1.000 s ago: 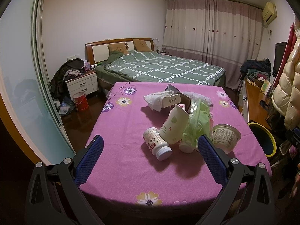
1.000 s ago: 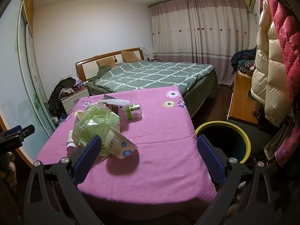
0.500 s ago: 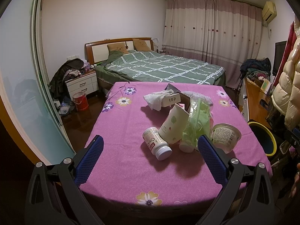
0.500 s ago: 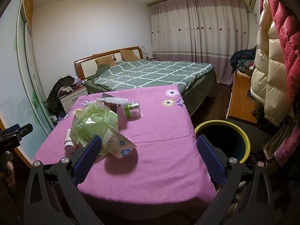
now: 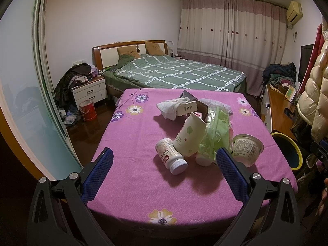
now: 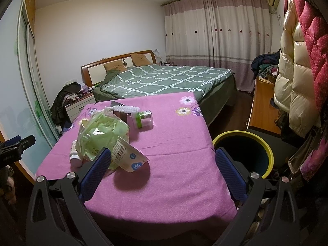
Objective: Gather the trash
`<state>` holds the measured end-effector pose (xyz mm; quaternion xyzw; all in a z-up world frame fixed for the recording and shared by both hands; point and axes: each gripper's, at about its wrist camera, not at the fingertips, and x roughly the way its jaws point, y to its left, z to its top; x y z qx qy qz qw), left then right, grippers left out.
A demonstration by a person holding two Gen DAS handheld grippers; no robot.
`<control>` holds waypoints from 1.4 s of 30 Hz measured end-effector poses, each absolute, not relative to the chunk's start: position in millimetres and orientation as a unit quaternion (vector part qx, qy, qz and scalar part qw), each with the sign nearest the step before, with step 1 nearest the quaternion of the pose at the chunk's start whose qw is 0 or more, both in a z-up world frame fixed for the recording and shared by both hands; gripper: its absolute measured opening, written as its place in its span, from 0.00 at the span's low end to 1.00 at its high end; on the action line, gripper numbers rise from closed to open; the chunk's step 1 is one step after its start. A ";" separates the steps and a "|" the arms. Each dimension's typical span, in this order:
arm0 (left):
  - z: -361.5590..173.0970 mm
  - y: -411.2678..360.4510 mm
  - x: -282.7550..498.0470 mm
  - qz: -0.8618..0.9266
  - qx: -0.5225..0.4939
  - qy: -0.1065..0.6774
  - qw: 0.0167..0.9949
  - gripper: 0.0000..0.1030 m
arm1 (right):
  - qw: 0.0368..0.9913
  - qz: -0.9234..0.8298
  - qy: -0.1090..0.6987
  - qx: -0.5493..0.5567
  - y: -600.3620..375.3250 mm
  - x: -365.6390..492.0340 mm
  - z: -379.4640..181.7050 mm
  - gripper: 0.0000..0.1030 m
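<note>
Bedroom interior. Foreground: surface [image 5: 131, 143] draped in magenta cloth with printed flowers; behind it, bed [image 5: 180, 73] under a green checked cover, wooden headboard, drawn curtains [image 5: 229, 32] along the far wall. Left of the bed: white nightstand [image 5: 89, 91] heaped with clothes, red bucket [image 5: 88, 110] on the floor beside it. Right side: padded coats [image 6: 295, 61] hanging, low wooden cabinet below.

Trash clustered at mid-surface: white pill bottle [image 5: 171, 157] lying on its side; cream tube with leaf print [image 5: 187, 137] leaning over it; crumpled green plastic bag [image 5: 217, 131] touching the tube; tipped yogurt cup [image 5: 246, 148] just beside the bag; crumpled tissue [image 5: 170, 106] and a small box farther back. From the right wrist view: clear jar with green lid [image 6: 144, 119] on its side, white bristly roll behind it, possibly a brush, too small to tell. Yellow-rimmed bin [image 6: 246, 153] on the floor, just beside the surface's right edge.

Left gripper [image 5: 164, 176] held level before the near edge, blue-padded fingers [image 5: 98, 174] spread wide, gripping nothing. Right gripper [image 6: 163, 174] likewise level, fingers [image 6: 230, 172] wide apart and empty, left finger overlapping the bag in view.

Compared with half a second ago: trash unmoved, left view nearly unchanged; right view shifted slightly.
</note>
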<state>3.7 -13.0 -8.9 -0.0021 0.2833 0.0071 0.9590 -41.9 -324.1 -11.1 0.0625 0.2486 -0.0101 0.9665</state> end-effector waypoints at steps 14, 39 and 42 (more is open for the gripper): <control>-12.9 -12.9 7.6 0.008 -0.002 0.288 0.958 0.96 | 0.965 -0.010 0.253 0.064 -324.9 -40.9 -16.3 0.94; -25.2 24.6 25.3 0.062 -0.010 0.294 0.954 0.96 | 0.953 0.120 0.279 0.013 -201.1 54.7 -29.9 0.93; -28.2 30.7 27.7 0.066 -0.011 0.297 0.953 0.96 | 0.945 0.139 0.297 0.012 -178.5 70.2 -39.4 0.82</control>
